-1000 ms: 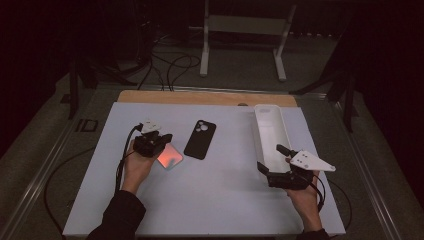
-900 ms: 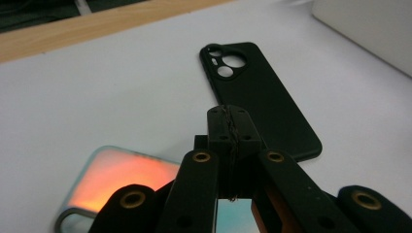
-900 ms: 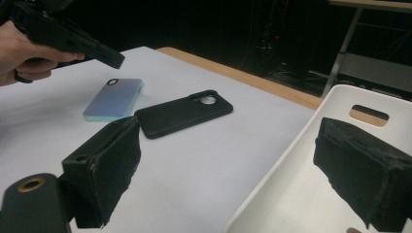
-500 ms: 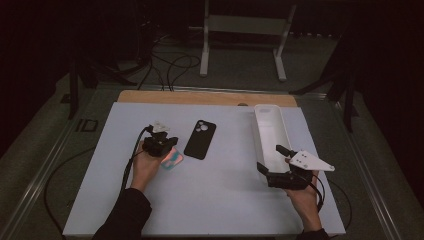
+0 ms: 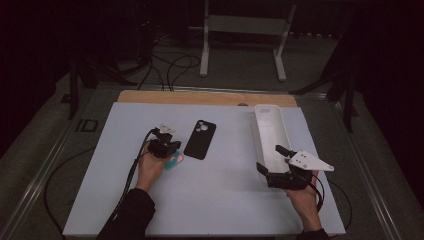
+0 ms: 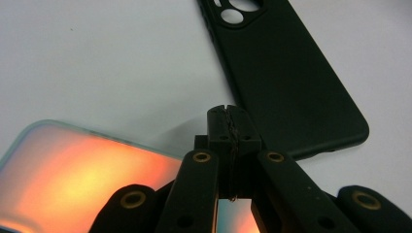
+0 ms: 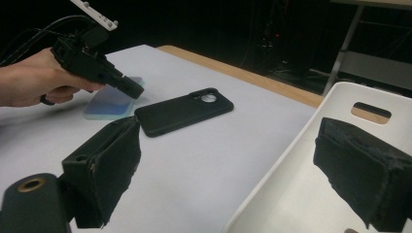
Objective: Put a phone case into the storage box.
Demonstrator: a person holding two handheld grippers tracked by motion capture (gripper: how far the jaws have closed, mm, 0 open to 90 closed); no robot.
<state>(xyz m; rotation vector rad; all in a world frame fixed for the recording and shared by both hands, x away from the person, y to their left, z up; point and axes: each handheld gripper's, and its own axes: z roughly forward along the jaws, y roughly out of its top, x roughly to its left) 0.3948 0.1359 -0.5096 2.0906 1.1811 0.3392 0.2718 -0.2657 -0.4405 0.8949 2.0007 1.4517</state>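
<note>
Your right gripper (image 5: 272,165) stands with jaws wide, one on each side of the near wall of the white tray (image 5: 270,131); judge the tray rigid and light, and take it by that thin wall. Your left gripper (image 6: 228,121) has its jaws pressed together on nothing. Just ahead of them lies the black phone case (image 6: 286,77), likely soft and grippy; beneath them lies the iridescent phone (image 6: 73,179), probably slick and fragile, best gripped across its long edges.
</note>
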